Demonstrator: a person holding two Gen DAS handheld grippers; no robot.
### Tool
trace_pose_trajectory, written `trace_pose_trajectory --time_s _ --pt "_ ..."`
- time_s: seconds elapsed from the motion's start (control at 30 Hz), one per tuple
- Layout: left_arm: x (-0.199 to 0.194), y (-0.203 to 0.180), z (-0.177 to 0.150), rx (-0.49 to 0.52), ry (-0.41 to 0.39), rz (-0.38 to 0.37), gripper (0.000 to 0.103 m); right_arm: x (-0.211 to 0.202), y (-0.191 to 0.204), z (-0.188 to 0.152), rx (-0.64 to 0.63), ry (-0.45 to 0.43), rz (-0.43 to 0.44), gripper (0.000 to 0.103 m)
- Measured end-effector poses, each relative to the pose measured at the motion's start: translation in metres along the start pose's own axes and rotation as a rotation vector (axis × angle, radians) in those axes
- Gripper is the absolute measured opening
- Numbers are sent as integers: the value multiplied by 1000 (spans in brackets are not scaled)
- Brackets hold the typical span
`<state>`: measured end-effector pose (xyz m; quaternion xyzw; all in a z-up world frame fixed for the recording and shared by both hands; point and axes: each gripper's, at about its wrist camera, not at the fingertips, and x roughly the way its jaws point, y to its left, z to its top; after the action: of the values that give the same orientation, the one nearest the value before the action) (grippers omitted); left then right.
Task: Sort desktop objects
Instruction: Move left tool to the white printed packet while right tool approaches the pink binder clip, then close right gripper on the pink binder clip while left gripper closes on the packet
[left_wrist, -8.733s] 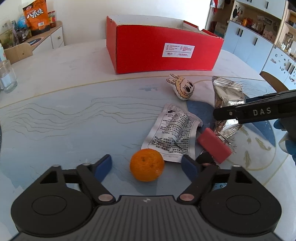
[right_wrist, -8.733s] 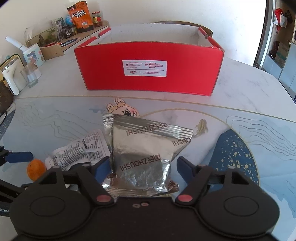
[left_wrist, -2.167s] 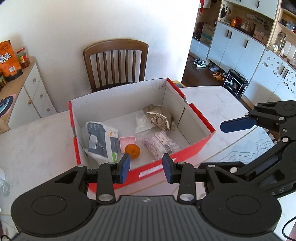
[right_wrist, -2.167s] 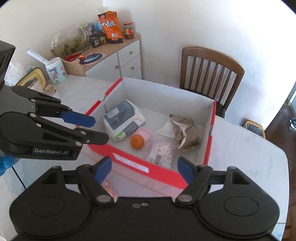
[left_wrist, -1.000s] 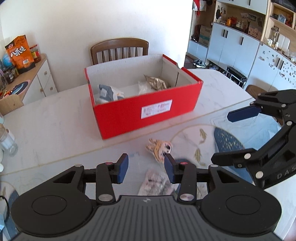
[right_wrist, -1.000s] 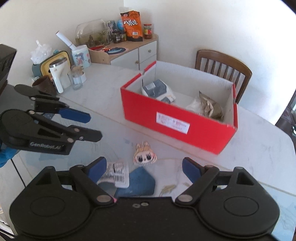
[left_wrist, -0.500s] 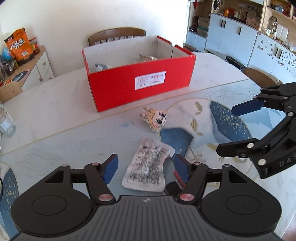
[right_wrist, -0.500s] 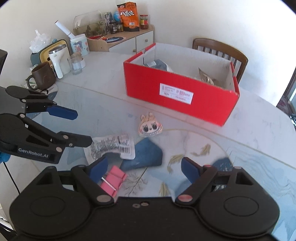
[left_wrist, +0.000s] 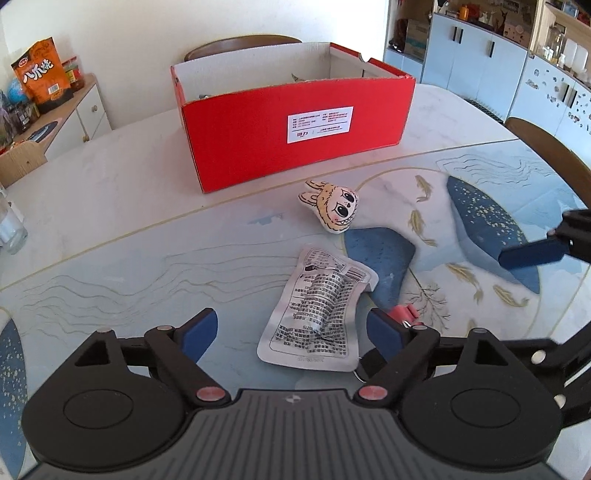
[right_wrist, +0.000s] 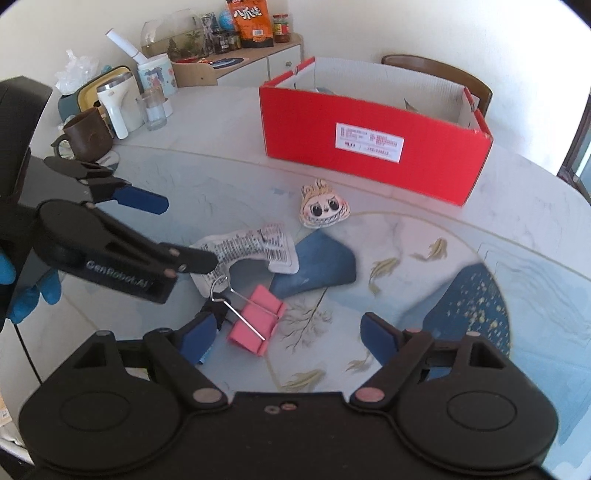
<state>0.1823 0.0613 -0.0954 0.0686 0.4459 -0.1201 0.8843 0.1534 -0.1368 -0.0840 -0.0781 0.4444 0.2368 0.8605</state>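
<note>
A red cardboard box (left_wrist: 295, 136) stands open at the far side of the table; it also shows in the right wrist view (right_wrist: 373, 147). On the table in front of it lie a small plush face toy (left_wrist: 332, 210) (right_wrist: 323, 210), a white printed sachet (left_wrist: 317, 314) (right_wrist: 251, 251) and a pink binder clip (right_wrist: 258, 317), which is partly hidden in the left wrist view (left_wrist: 404, 314). My left gripper (left_wrist: 291, 332) is open and empty, low over the sachet. My right gripper (right_wrist: 286, 336) is open and empty, with the pink clip just ahead between its fingers.
A brown mug (right_wrist: 88, 136), a white dispenser (right_wrist: 118, 103) and a glass (right_wrist: 153, 109) stand at the table's left side. A sideboard with snack bags (right_wrist: 251, 22) and a wooden chair (right_wrist: 443, 74) are behind the box. Blue cabinets (left_wrist: 480, 55) stand to the right.
Both grippers have dropped lower and closer to the table items. The left gripper's fingers have spread wider around the sachet. The right gripper now has the pink clip between its fingers.
</note>
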Motion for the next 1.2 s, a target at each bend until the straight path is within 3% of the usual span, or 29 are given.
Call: trace_pose_trajectory --time_s 0.43,0.67,0.97,1.03,1.2 --pt "29 2 5 18 22 -25 88 34 15 -6 31 4 -63 77" --pt "40 5 10 8 38 -40 88 47 17 -4 27 18 -72 68" --pt "48 14 12 -35 49 -26 88 58 10 -5 67 41 -21 58" --pt "51 16 12 -35 61 5 88 58 3 -5 89 41 -2 56" --pt "53 25 7 -43 65 25 88 56 -14 -6 105 41 -34 47"
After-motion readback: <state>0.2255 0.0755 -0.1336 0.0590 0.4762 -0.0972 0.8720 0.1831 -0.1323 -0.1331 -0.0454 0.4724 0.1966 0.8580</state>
